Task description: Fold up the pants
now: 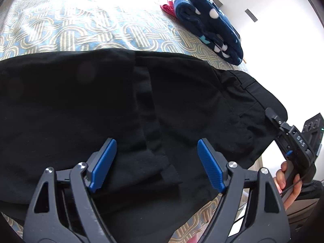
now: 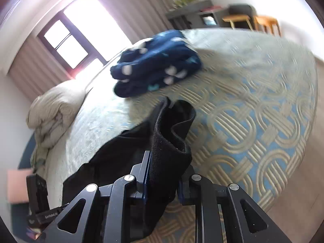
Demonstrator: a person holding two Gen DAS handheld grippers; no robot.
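Across the patterned blue-and-beige bedspread (image 1: 81, 30) lay black fabric pants (image 1: 101, 101); left gripper (image 1: 157, 162) jaws gaped empty, right gripper (image 2: 164, 174) jaws pinched their thick hem.

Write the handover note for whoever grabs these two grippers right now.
Left gripper: open, hovering over the black pants, gripping nothing.
Right gripper: shut on the pants' edge, which is lifted off the bed.
Pants: spread across the patterned bedcover, apparently with one fold already in; how many I cannot tell.
A folded navy spotted garment lies farther back on the bed, apart from the pants.
Left: probably carry the held edge over, lay it flat, release, smooth.
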